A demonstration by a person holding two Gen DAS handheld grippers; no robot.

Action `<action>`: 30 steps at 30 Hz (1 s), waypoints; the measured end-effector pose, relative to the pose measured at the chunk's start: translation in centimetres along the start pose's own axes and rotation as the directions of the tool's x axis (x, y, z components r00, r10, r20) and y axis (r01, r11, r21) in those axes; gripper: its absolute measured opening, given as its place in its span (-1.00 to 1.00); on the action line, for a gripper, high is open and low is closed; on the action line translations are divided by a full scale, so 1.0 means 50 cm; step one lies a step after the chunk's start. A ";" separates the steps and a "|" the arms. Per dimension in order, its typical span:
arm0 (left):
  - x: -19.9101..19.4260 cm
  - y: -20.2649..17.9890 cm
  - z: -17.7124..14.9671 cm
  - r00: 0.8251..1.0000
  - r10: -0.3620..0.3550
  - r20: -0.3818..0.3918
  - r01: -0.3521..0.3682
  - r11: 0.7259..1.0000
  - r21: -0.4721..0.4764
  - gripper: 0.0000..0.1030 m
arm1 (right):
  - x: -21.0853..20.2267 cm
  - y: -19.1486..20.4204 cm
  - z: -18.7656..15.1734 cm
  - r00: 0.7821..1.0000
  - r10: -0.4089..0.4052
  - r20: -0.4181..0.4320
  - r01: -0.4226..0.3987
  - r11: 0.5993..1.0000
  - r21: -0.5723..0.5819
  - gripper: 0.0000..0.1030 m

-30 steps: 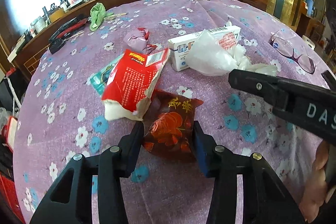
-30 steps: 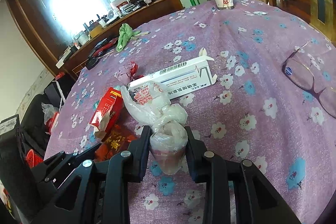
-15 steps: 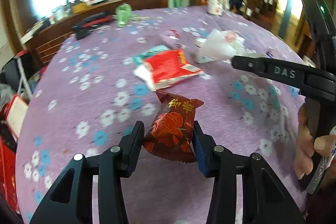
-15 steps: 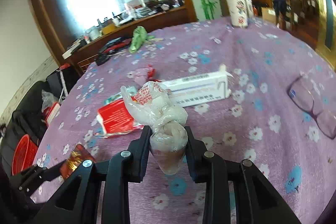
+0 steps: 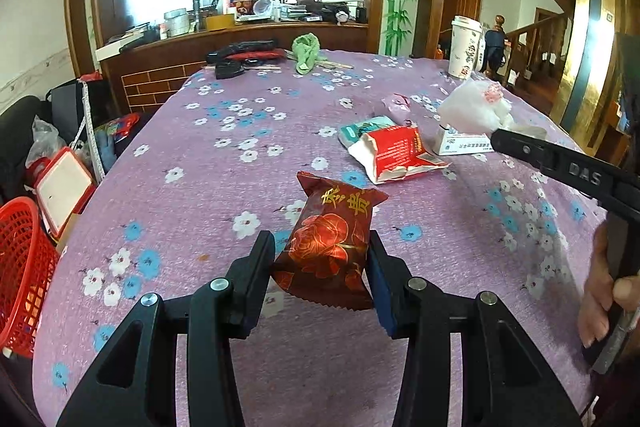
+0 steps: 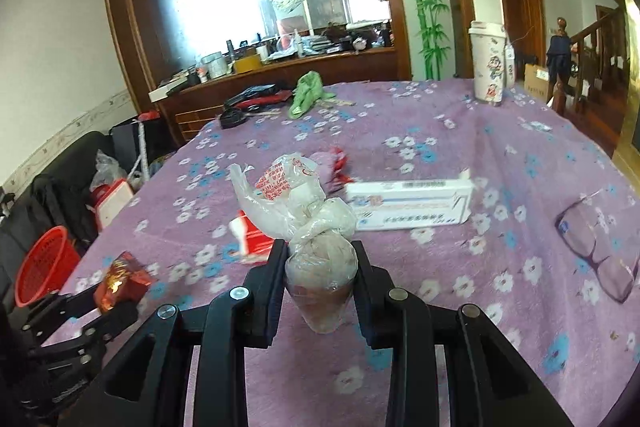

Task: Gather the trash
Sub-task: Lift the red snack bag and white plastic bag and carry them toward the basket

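Basket point(image 5: 20, 267): cut off by the left edge of the left view; contents behind its mesh unreadable.
Box point(image 5: 460, 143): near the basket's far side of the table, top hidden behind the white bag point(image 5: 474, 105); print too small to read.
Glasses point(image 6: 600, 247): right lens cut by the fisheye rim.
Red pack point(image 6: 252, 235): mostly hidden behind the bag.
Wrapper point(image 6: 120, 279): blurred in the right view, just right of the basket.
Hand point(image 5: 604, 287): partly cut at the right edge.

glossy foil wrapper point(image 5: 332, 247), matt cloth tablecloth point(image 5: 224, 195)
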State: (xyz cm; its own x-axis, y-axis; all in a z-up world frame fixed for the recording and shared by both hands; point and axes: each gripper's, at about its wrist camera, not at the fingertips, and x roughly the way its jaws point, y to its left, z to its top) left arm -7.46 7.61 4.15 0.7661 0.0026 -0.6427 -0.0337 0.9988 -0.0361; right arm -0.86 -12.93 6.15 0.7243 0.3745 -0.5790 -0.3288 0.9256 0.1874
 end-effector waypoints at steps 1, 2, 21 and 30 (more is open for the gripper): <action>-0.001 0.005 -0.002 1.000 -0.002 0.001 0.002 1.000 -0.004 -0.15 | -0.006 0.010 -0.004 1.000 0.001 -0.005 -0.001 1.000 -0.010 -0.36; -0.002 0.005 -0.003 1.000 0.003 0.002 -0.003 1.000 -0.004 -0.15 | -0.012 0.020 -0.007 1.000 0.004 -0.006 -0.004 1.000 -0.021 -0.36; -0.031 0.030 -0.018 0.997 0.044 0.065 -0.040 0.998 -0.054 -0.15 | -0.062 0.109 -0.065 0.998 0.046 -0.046 -0.049 0.996 -0.070 -0.36; -0.040 0.045 -0.023 0.995 0.072 0.074 -0.067 0.996 -0.066 -0.15 | -0.065 0.122 -0.068 0.998 0.042 -0.056 -0.046 0.996 -0.078 -0.36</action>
State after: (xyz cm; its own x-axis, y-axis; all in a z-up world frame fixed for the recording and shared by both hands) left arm -9.81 9.79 4.50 0.8071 0.0785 -0.5852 -0.1278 0.9908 -0.0434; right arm -7.30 -8.68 6.47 0.6748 0.4095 -0.6140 -0.4086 0.9001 0.1512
